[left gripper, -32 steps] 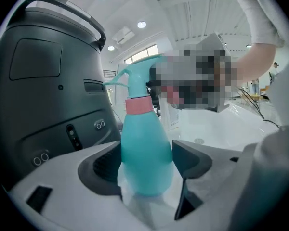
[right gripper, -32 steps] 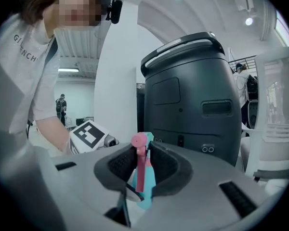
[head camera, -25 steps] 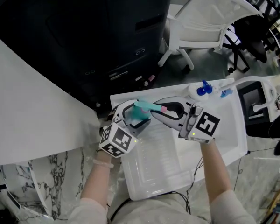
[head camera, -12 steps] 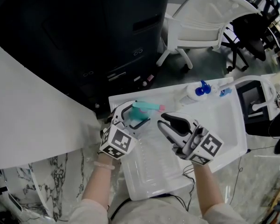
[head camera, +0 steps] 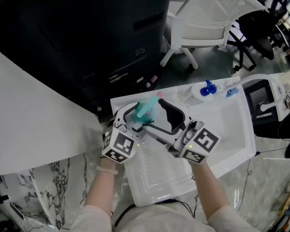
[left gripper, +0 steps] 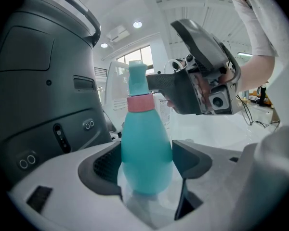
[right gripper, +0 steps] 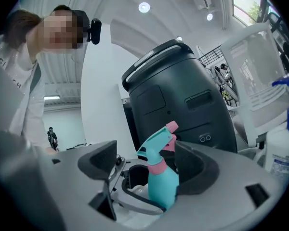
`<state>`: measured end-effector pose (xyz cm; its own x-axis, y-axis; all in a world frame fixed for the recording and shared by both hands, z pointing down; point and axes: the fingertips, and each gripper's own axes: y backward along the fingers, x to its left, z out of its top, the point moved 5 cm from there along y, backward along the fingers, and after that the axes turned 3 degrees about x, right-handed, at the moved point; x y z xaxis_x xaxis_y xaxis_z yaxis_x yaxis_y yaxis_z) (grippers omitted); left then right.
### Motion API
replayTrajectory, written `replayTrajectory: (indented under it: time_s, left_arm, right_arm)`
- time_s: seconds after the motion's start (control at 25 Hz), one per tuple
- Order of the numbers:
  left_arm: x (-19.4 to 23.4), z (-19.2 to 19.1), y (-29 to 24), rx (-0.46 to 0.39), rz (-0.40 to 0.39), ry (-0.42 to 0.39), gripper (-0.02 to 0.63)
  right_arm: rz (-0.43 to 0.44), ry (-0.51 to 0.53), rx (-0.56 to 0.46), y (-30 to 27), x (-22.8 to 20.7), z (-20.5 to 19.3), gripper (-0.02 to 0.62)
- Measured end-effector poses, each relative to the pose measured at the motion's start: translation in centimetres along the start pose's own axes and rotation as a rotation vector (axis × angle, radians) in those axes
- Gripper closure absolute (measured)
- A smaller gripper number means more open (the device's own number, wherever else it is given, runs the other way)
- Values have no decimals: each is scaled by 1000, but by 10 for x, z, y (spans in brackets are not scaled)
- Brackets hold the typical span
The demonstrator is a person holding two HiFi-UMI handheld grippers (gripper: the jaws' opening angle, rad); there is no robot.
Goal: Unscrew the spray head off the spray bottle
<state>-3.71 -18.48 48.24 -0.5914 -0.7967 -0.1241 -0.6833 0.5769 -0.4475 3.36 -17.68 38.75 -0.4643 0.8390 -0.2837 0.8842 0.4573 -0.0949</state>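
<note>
A teal spray bottle (left gripper: 144, 148) with a pink collar (left gripper: 140, 101) stands between the jaws of my left gripper (left gripper: 147, 163), which is shut on its body. In the head view the left gripper (head camera: 137, 118) holds it over the white tray's (head camera: 232, 129) far left corner. The teal spray head (right gripper: 156, 150) with its pink nozzle (right gripper: 172, 126) sits between the wide jaws of my right gripper (right gripper: 147, 160), nearer the right jaw, and no pad presses on it. The right gripper's (head camera: 151, 114) jaws have just been opening and stand open round the spray head (head camera: 146, 108).
A white bottle with a blue spray head (head camera: 205, 91) lies at the tray's far edge. A ribbed clear lid (head camera: 159, 170) lies in the tray near me. A big dark grey machine (head camera: 87, 33) stands behind, a white chair (head camera: 208, 18) to its right.
The right gripper let go of the spray head, drew back toward me, then came back rolled over, with its jaws wide round the head. The left gripper and bottle stayed put.
</note>
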Motion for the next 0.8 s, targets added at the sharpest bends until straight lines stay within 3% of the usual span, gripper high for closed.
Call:
replayTrajectory:
  time_s: [0.2,0.4,0.8]
  left_arm:
    - [0,1,0,2,6,6,272]
    - [-1,0,0,-1,7,18,272]
    - [1,-2,-1,-7,0,44,272]
  right_arm:
    - [-39,63,43,-22,6,0,217]
    - [-111,134,109,-19,2,-5,311]
    - [-241,75,64,18,-28,-8,387]
